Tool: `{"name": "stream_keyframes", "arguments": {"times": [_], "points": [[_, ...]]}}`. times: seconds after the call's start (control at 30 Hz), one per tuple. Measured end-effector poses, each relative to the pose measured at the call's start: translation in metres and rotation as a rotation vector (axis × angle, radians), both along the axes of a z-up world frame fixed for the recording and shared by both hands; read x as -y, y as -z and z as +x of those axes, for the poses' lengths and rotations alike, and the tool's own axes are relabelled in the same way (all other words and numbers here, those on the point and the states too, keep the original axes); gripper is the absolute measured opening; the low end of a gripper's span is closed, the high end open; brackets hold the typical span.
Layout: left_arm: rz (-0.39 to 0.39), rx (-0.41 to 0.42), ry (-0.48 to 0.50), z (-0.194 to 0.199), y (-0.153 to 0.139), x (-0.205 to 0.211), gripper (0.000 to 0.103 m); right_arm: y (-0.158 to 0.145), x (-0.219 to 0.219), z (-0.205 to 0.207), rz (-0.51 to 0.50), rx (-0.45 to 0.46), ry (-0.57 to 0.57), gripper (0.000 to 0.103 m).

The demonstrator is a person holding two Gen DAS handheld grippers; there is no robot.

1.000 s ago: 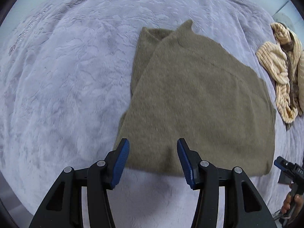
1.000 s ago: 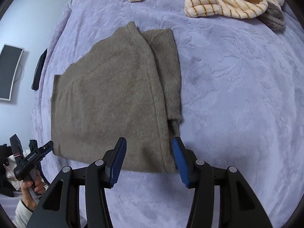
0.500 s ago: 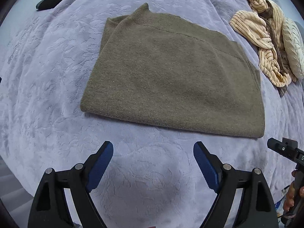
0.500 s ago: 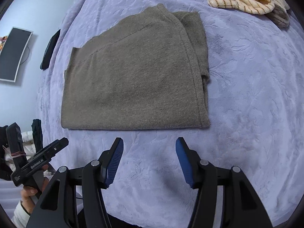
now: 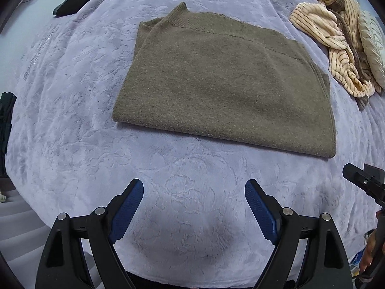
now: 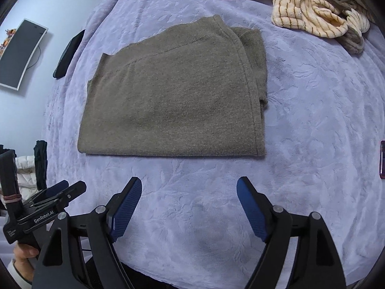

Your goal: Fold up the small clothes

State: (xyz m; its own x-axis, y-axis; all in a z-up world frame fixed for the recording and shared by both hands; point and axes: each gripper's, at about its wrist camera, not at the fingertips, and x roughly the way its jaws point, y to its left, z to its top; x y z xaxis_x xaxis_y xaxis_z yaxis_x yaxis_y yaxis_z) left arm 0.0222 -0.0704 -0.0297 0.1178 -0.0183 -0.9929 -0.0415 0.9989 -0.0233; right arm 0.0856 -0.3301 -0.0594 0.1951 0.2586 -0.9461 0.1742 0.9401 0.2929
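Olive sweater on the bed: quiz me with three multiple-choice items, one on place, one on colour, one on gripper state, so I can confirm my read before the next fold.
1. Where does the striped cream garment lie relative to the olive sweater in the left wrist view?
A. beyond it, to the right
B. under it
C. between the gripper fingers

2. What colour are the finger pads?
A. red
B. blue
C. white

3. How do the left gripper and right gripper stand?
A. both shut on the sweater
B. one open, one shut
C. both open, clear of the sweater

Answers: 1 A, it sits at the upper right edge. 2 B, the pads show blue. 3 C, only lavender blanket lies between the fingers.
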Motion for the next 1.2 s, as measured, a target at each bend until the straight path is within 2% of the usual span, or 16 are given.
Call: {"name": "stream_keyframes", "arguments": {"times": [0.13, 0.47, 0.57, 0.77, 1.0, 1.2], "points": [[-0.017, 0.001, 0.004, -0.004, -0.003, -0.001, 0.087, -0.001, -0.010, -0.005, -0.034, -0.008, -0.023, 0.093], [-0.080, -0.027, 0.083, -0.002, 0.024, -0.012, 0.087, -0.007, -0.036, -0.020, -0.107, -0.042, 0.027, 0.094], [-0.121, -0.059, 0.109, 0.003, 0.037, -0.020, 0.087, -0.005, -0.049, -0.024, -0.130, -0.062, 0.053, 0.094], [-0.145, -0.079, 0.176, 0.011, 0.045, -0.042, 0.087, -0.001, -0.086, -0.027, -0.136, -0.088, 0.085, 0.094], [-0.169, -0.075, 0.145, 0.026, 0.044, -0.079, 0.087, 0.011, -0.122, -0.014, -0.122, -0.122, 0.086, 0.094], [-0.205, -0.071, 0.105, 0.036, 0.053, -0.102, 0.087, 0.014, -0.143, 0.003, -0.153, -0.146, 0.040, 0.094]]}}
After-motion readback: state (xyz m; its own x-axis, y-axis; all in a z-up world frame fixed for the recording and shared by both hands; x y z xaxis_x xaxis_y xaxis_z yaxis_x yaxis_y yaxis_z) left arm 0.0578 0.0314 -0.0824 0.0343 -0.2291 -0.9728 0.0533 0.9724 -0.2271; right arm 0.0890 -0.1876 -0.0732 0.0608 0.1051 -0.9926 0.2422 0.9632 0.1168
